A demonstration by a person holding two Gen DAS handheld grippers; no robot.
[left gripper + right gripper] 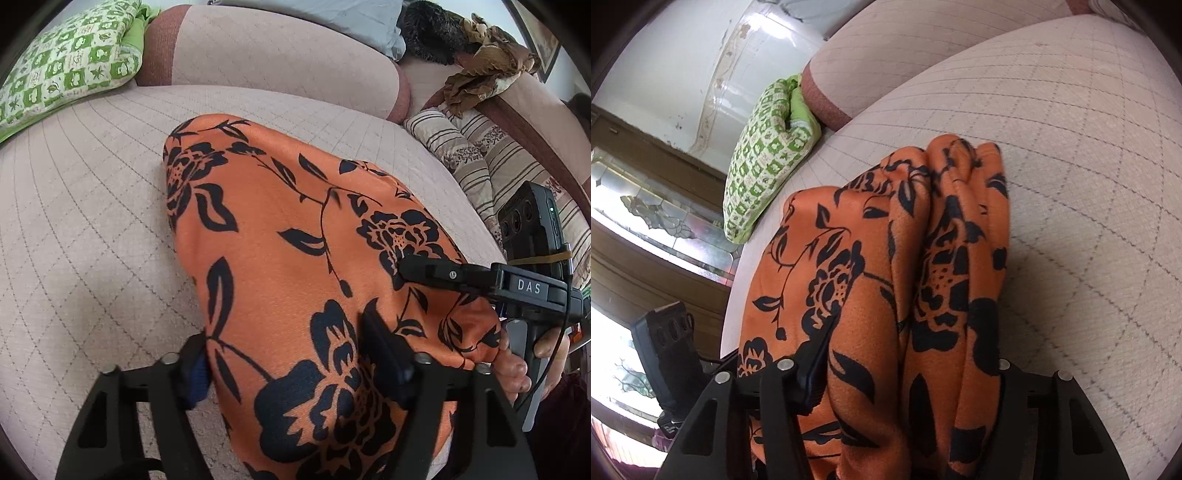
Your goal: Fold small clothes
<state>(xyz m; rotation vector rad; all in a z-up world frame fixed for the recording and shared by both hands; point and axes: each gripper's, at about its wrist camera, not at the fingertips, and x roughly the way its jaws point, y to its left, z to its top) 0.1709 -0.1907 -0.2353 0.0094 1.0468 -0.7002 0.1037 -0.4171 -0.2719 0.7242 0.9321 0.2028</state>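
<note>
Left wrist: orange flowered cloth (295,236) spread over quilted sofa seat (92,221); left gripper (284,369) jaws partly closed, pinching its near edge. Right gripper (410,266) at cloth's right side.

Right wrist: cloth bunched in folds, gripped between partly closed jaws of right gripper (908,373); green pillow (764,155) beyond.

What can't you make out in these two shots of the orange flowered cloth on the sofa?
- What garment the orange cloth is: its near end runs off the bottom edge in both wrist views.
- Whether the left gripper fingers pinch it: the cloth drapes over them in the left wrist view.
- The right gripper right-hand finger: buried under cloth folds in the right wrist view.
- The dark furry thing on the sofa back: too far off.
</note>
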